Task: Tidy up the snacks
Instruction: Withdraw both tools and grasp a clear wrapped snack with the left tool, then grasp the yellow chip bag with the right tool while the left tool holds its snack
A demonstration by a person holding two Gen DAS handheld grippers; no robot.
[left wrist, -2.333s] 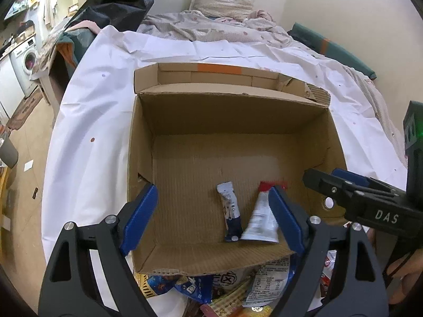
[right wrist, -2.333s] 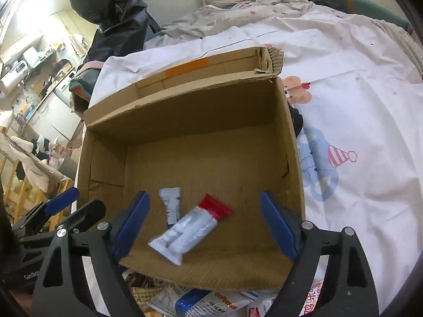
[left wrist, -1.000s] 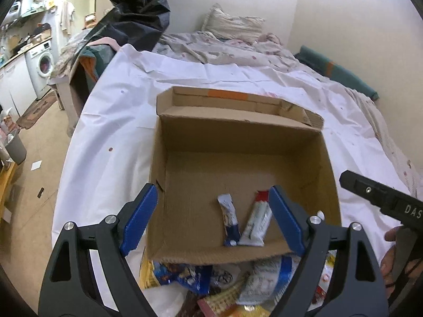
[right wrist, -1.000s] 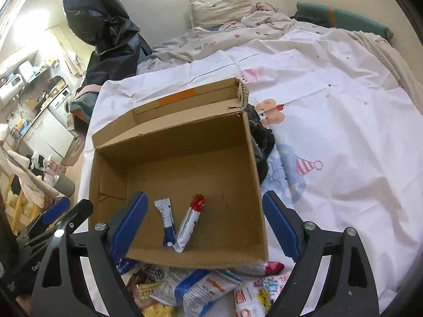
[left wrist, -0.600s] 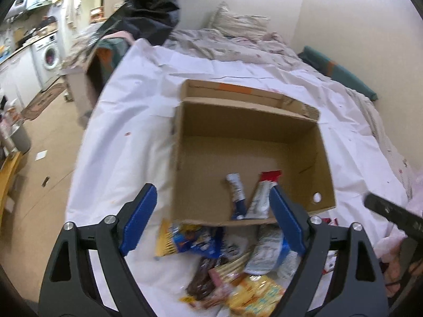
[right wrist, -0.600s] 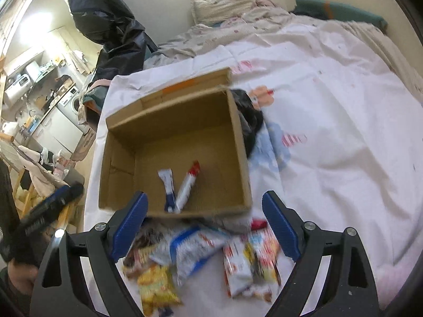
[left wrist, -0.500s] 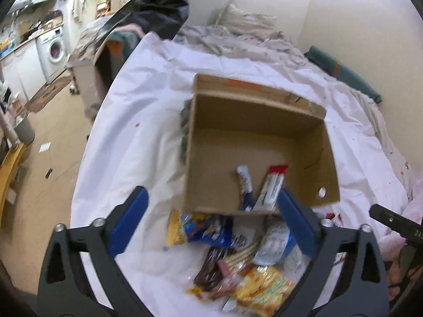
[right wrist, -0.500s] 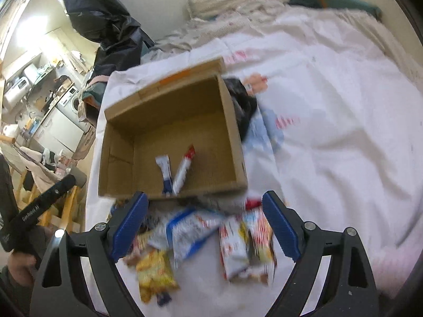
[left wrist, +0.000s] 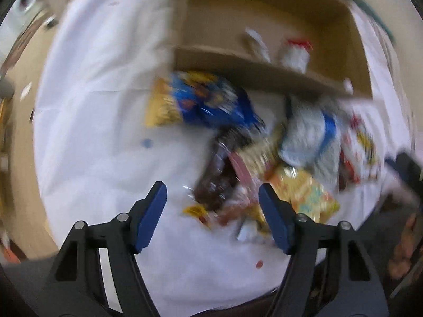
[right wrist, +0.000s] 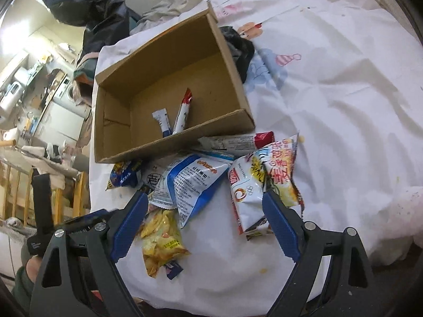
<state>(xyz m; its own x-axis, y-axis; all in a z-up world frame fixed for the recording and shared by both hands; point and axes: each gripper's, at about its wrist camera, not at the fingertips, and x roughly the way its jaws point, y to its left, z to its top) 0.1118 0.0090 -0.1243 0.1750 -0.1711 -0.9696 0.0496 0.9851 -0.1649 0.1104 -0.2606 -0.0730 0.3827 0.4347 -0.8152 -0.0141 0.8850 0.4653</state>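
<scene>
- My left gripper (left wrist: 212, 211) has just been narrowing, jaws apart over the brown snack packet (left wrist: 219, 169), gripping nothing.
- My right gripper (right wrist: 203, 220) gapes wide, empty.
- Red-tipped stick packet (right wrist: 183, 115) lies lengthwise in the cardboard box (right wrist: 169, 142), red end pointing toward the far wall.

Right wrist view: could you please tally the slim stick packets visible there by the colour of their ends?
Red-ended stick packets: 2, one inside the cardboard box at, one just in front of it
Blue-ended stick packets: 1
Total: 3
</scene>
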